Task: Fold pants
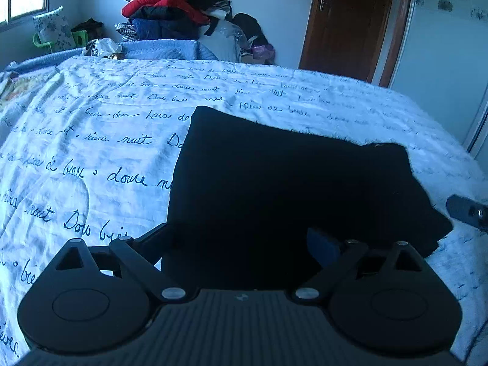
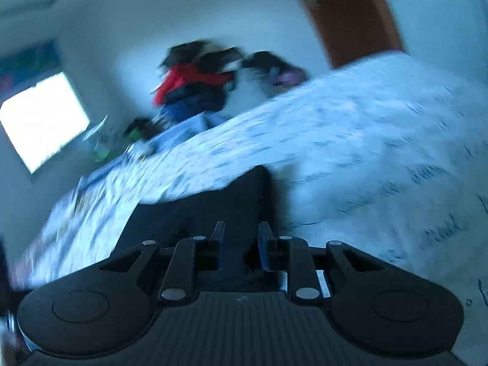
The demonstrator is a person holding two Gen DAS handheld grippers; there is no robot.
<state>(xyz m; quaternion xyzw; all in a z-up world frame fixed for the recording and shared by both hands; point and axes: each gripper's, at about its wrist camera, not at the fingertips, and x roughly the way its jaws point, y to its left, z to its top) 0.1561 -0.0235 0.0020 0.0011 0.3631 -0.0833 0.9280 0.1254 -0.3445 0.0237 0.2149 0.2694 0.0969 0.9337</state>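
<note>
A bed (image 1: 91, 128) covered in a white sheet printed with dark handwriting fills most of both views, its near and side edges cut off by the frame. On it lie the black pants (image 1: 274, 189), folded into a broad, flat block; the cloth is so dark that seams, waistband and layers are hard to make out, and its near edge is hidden behind the left gripper (image 1: 244, 241). That gripper's jaws stand wide apart over the fabric, grasping nothing; the left finger's tip is lost against the black.

The right wrist view is tilted and smeared by blur. The right gripper (image 2: 242, 244) shows its two fingers a narrow gap apart, above a dark strip of the pants (image 2: 198, 210); whether any cloth sits between them cannot be told.

Behind the bed, a pile of clothes (image 1: 174, 9) with a red garment leans against the wall, beside a brown door (image 1: 350, 21). A small dark object (image 1: 466, 212) is cut off at the right edge.
</note>
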